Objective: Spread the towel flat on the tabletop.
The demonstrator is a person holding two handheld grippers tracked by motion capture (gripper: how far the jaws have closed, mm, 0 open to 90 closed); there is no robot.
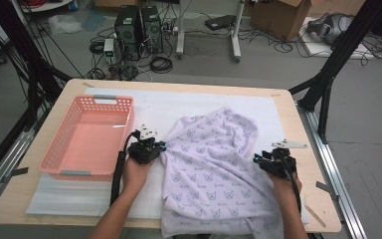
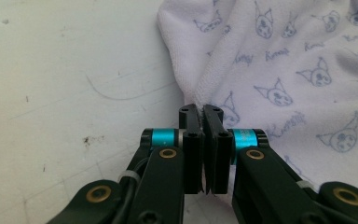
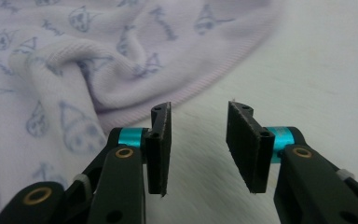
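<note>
So, the pink basket (image 1: 87, 137) sits at the left of the table (image 1: 288, 124), near my left gripper (image 1: 165, 147). Its jaws are clamped together on the hem of the white printed towel (image 1: 214, 164), right at the cloth's left edge. The towel lies rumpled across the middle, its near end hanging over the front edge. My right gripper (image 1: 255, 158) is just beside the towel's right edge, jaws apart, nothing between them.

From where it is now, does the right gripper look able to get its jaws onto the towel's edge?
Probably yes. The right gripper stands open with nothing between its jaws, and the towel's rolled hem lies just ahead on bare mat, with nothing in between.
</note>
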